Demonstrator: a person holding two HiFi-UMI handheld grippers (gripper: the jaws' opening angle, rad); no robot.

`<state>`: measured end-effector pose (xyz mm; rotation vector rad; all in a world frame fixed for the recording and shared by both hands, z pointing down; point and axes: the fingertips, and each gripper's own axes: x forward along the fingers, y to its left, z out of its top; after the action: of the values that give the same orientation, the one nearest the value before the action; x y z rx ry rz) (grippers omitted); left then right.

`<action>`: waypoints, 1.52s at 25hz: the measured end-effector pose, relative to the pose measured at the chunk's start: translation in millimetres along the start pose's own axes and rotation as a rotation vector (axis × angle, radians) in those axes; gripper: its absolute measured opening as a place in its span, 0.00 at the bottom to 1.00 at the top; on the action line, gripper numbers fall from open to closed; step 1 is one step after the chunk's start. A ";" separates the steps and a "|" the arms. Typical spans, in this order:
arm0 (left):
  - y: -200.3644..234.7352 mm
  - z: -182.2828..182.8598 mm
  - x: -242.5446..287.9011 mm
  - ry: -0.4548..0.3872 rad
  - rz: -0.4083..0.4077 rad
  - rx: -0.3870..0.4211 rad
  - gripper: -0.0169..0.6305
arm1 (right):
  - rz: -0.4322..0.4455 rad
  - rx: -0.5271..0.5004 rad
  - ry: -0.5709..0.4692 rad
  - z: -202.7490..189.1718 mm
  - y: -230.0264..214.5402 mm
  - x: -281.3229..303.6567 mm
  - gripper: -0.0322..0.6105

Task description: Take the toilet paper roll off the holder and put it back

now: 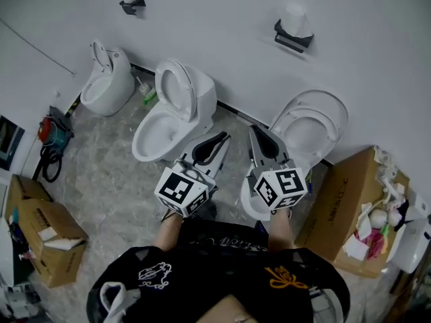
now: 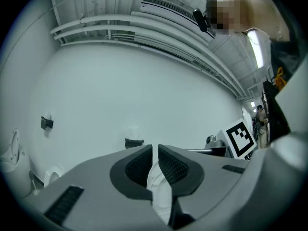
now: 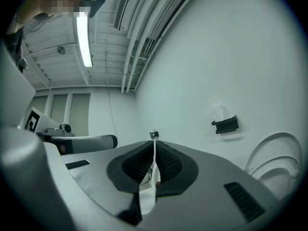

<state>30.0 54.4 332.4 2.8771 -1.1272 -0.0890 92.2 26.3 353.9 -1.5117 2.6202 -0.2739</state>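
The toilet paper roll is sitting on its dark holder, high up on the far white wall, to the right. Nothing is touching it. The person is standing back from the wall and is holding both grippers out in front, side by side. The left gripper and the right gripper are both pointing toward the far wall, over the toilets on the floor. The roll is well apart from both of them. The left gripper's jaws are sitting almost together, with only a thin slit between them, and they are holding nothing. The right gripper's jaws are closed tight too, and they are holding nothing either. A middle toilet and a right toilet are standing between the person and the wall. A second small holder is hanging far off to the left. I think the job is only starting, because the roll is not off the holder yet. The step in hand looks like reaching for the roll. Next, a gripper needs to get close to the roll, open its jaws wide, and close softly on it, since paper squashes easily. Then it can lift the roll off.
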 end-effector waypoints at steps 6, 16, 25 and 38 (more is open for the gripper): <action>84.4 11.5 5.1 -0.010 -0.073 0.002 0.08 | -0.064 -0.004 -0.010 1.0 15.7 82.3 0.09; 161.6 4.8 5.5 -0.013 -0.184 -0.033 0.08 | -0.176 -0.043 0.023 -12.6 33.9 147.2 0.10; 148.9 -10.7 31.6 0.007 -0.294 -0.051 0.10 | -0.273 -0.046 0.053 -15.4 5.3 140.7 0.12; 168.4 -12.7 120.2 0.030 -0.341 -0.012 0.11 | -0.340 -0.044 0.010 3.4 -88.9 177.2 0.14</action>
<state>5.1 -150.4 352.3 3.0168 -0.6186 -0.0649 79.4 -171.1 369.0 -1.9724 2.3776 -0.2516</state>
